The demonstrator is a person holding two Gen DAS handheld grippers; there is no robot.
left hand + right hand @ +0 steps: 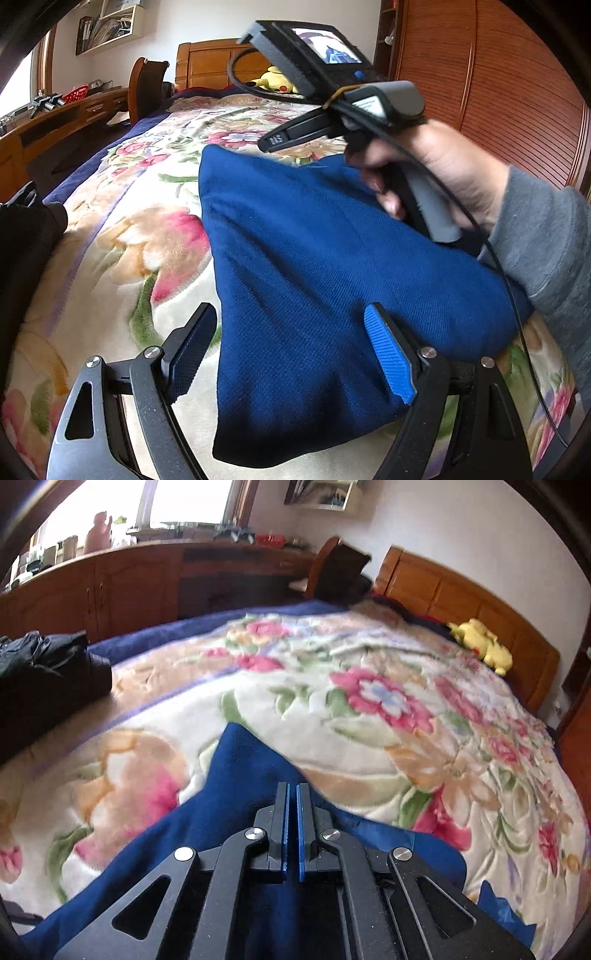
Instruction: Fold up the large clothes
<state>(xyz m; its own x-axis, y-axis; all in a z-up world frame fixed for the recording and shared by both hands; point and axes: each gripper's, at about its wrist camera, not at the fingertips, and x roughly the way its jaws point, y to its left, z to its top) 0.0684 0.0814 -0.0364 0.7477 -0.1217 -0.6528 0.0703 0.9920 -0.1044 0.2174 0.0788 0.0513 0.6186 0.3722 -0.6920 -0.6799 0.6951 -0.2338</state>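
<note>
Left gripper (295, 350) spread wide over blue garment (314, 258); right gripper (293, 830) clenched, contents unclear.

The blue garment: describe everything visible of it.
The blue garment is deep royal blue knit fabric, partly folded on the floral blanket. One corner peaks up toward the headboard. The open left gripper straddles its near edge; the right gripper is closed above it, whether pinching cloth is unclear.

Both wrist views low, close over bed (155, 206), toward headboard (461, 590).
</note>
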